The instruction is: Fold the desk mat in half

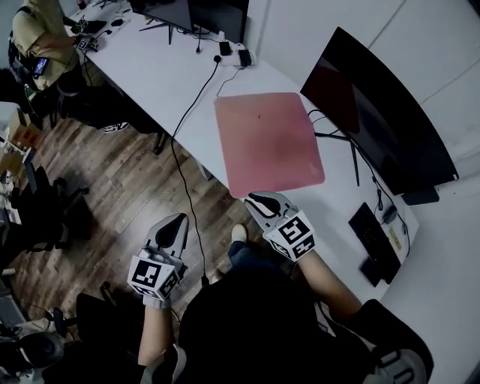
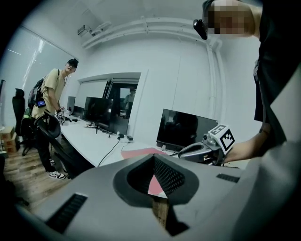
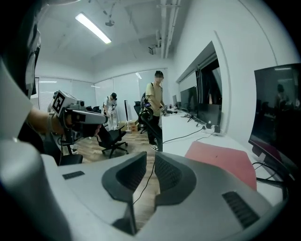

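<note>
"What do you see in front of you?"

"I see a long white table [image 1: 169,75]. A pink desk mat [image 1: 268,142] lies flat on it, close to the edge near me."

"What else is on the table?"

"A big dark screen [image 1: 375,112] stands just right of the mat. A black keyboard [image 1: 373,241] and a small mouse [image 1: 388,214] lie by the screen's near end. Farther off I see a plug box [image 1: 234,54] and more screens [image 1: 196,13]. A black cable [image 1: 196,94] runs from the plug box, over the table's edge, down to the wooden floor [image 1: 112,187]."
</note>
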`<state>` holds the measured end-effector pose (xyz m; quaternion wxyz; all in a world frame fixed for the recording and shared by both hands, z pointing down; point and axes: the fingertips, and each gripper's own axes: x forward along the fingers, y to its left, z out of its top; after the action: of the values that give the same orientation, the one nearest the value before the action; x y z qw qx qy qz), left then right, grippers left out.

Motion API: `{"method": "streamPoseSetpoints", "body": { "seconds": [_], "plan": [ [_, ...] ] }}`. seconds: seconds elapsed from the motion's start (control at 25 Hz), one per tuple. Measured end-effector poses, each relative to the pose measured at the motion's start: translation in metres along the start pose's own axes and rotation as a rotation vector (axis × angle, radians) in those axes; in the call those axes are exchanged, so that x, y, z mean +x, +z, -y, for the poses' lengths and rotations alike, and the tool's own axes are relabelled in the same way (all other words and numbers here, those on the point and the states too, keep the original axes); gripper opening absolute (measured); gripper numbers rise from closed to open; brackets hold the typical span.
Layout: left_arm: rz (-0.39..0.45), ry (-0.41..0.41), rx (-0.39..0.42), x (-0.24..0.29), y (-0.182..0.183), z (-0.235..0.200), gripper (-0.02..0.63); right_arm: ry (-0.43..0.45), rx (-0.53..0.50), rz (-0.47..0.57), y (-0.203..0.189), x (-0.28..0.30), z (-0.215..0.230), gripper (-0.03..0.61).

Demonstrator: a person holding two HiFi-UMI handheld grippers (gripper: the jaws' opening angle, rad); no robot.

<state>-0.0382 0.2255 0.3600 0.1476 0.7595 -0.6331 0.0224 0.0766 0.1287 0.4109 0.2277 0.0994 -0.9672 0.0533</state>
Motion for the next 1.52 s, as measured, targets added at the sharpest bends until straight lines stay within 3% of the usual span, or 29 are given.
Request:
{"method": "streamPoseSetpoints", "body": {
  "seconds": [0.52,0.68,0.88,1.08,1.52],
  "plan": [
    [-0.084,0.101,-0.014,0.092,-0.003,-0.024,0.008,0.152,0.011,-0.102,-0.028,0.059,0.080,0.109],
    [-0.091,0.125,-0.006,0.103,-0.014,-0.031,0.008,0.182,-0.005,-0.151,-0.046,0.075,0.087,0.146],
    [-0.110,0.177,-0.055,0.092,-0.027,-0.041,0.008,0.218,-0.003,-0.230,-0.069,0.096,0.075,0.206],
    [-0.131,0.222,-0.087,0.074,-0.040,-0.052,0.008,0.220,-0.030,-0.312,-0.094,0.114,0.066,0.259],
    [-0.193,0.253,-0.154,0.050,-0.069,-0.081,0.008,0.143,-0.035,-0.425,-0.141,0.141,0.061,0.281]
  ]
}}
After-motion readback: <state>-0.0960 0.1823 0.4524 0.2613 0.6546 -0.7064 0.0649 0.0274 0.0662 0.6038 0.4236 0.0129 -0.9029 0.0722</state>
